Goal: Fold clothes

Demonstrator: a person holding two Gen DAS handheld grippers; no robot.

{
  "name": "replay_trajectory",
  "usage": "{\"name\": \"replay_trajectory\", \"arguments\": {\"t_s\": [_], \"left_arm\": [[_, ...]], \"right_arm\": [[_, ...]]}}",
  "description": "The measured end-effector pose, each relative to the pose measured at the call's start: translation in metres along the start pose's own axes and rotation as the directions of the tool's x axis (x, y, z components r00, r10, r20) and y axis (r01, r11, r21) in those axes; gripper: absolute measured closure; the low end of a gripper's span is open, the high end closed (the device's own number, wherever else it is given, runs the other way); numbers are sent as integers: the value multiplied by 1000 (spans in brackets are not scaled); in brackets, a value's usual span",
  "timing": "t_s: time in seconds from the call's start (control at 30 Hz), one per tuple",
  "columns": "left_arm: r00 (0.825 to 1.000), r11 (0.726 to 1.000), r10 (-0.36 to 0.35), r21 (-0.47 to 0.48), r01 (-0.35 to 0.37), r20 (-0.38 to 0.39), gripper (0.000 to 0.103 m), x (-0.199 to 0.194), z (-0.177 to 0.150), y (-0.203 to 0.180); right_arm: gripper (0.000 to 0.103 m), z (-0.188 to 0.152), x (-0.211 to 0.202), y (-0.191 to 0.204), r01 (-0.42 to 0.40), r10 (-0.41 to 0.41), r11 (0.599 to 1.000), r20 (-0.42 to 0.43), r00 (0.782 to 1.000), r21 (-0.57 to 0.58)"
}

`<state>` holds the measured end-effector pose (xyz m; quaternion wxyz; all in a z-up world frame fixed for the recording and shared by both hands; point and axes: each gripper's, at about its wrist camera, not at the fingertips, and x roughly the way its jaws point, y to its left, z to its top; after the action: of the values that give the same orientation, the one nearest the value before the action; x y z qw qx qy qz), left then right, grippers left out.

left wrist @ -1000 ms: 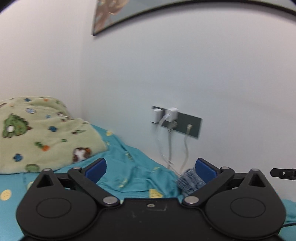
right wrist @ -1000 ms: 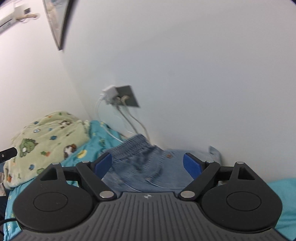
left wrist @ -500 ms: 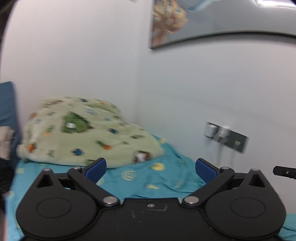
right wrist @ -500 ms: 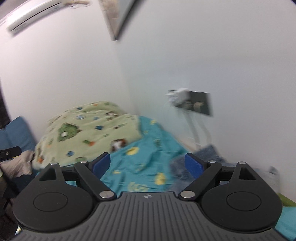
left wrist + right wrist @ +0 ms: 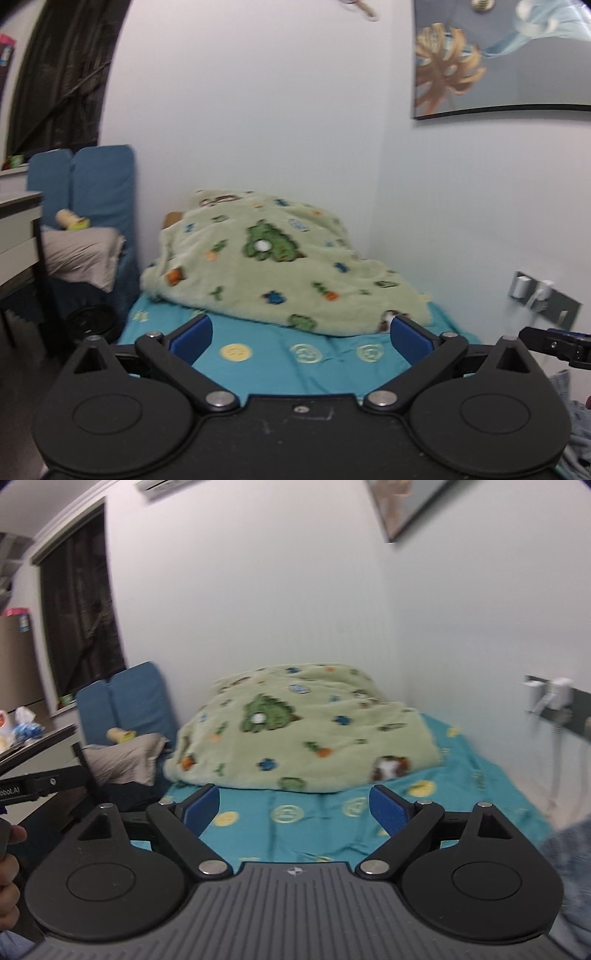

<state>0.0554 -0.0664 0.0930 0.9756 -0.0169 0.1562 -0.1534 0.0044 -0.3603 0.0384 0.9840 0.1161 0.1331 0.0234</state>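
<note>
left gripper (image 5: 301, 338): released, blue pads wide apart, nothing between them
right gripper (image 5: 294, 808): released too, empty
garment: faded blue denim piece (image 5: 570, 853) bunched at my far right on the bed, only its edge in view
step, my guess: swing back toward the denim, pinch waistband corners, pull flat before folding
bed: teal cotton sheet (image 5: 273, 354), smooth, printed roundels
blanket: pale green plush fleece (image 5: 280, 266), heaped, dinosaur print

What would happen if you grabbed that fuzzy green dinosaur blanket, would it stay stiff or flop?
The green blanket would probably flop and droop, since it already lies in a soft, rumpled heap on the blue sheet. Its fluffy look suggests an easy, non-slippery grip. It looks bulky, so one pinch would likely lift only part.
</note>
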Motion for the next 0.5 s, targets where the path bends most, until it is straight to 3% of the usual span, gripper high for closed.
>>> {"name": "replay_trajectory", "arguments": {"t_s": [0.23,0.5], "left_arm": [[996,997,79,-20,-80,-49,0,23,-22,24],[991,997,67,-22,-70,-114,0,51,-50,25]], "right_arm": [[13,-11,46,35,-70,70,996,-7,998,-46],[13,-32,86,38,-92,92,995,-14,996,-36]]}}
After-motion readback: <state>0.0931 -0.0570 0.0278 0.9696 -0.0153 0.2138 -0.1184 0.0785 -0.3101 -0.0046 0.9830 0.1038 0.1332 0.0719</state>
